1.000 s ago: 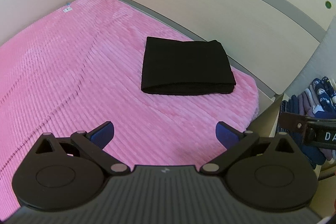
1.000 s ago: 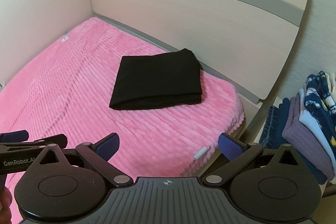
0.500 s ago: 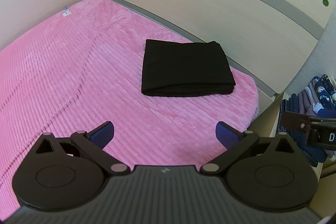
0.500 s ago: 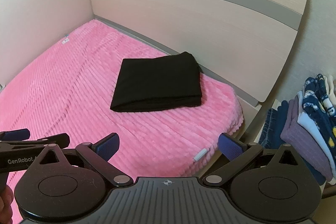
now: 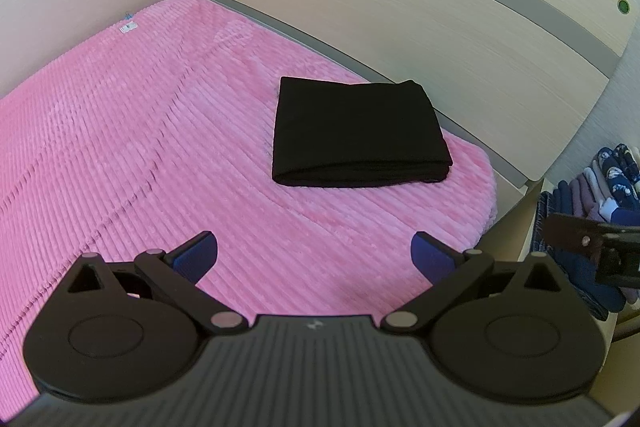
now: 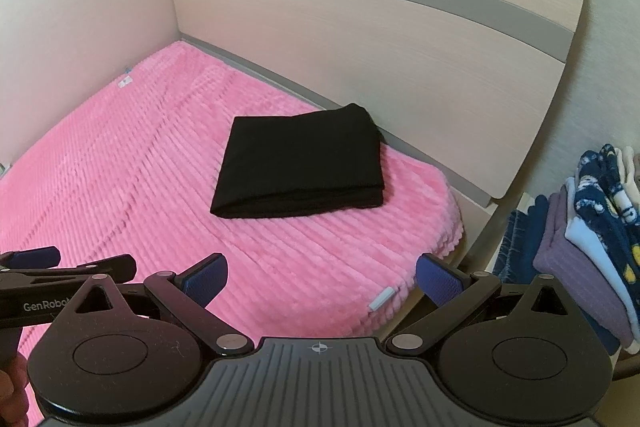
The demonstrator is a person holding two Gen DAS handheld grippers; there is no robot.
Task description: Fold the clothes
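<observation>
Both cameras have drawn back and lifted a touch over the last second: the folded black cloth garment (image 5: 358, 133) sits a little lower and smaller in each view than it did, while it has not itself shifted on the bed.

That garment lies as a neat flat rectangle on the pink ribbed plush bedspread (image 5: 120, 155), near the bed's corner and just beside the pale wooden headboard with its grey stripe (image 6: 360, 39). To my eye this piece is finished, so the step in hand looks like the pause between items. The stack of folded clothes in blues, purple and white (image 6: 592, 239) stands off the bed to the right, on what I take to be a shelf or stand.

Next, I would guess, comes either carrying the black piece over to that stack or fetching another garment; for the first, both sets of fingers would need to slide under the folded edge without spoiling the layers.

The left hand-held gripper (image 5: 314, 253) hovers above the bedspread, jaws spread wide, nothing in them. The right hand-held gripper (image 6: 322, 277) is likewise released and empty, held level beside it, nearer the bed's edge.
</observation>
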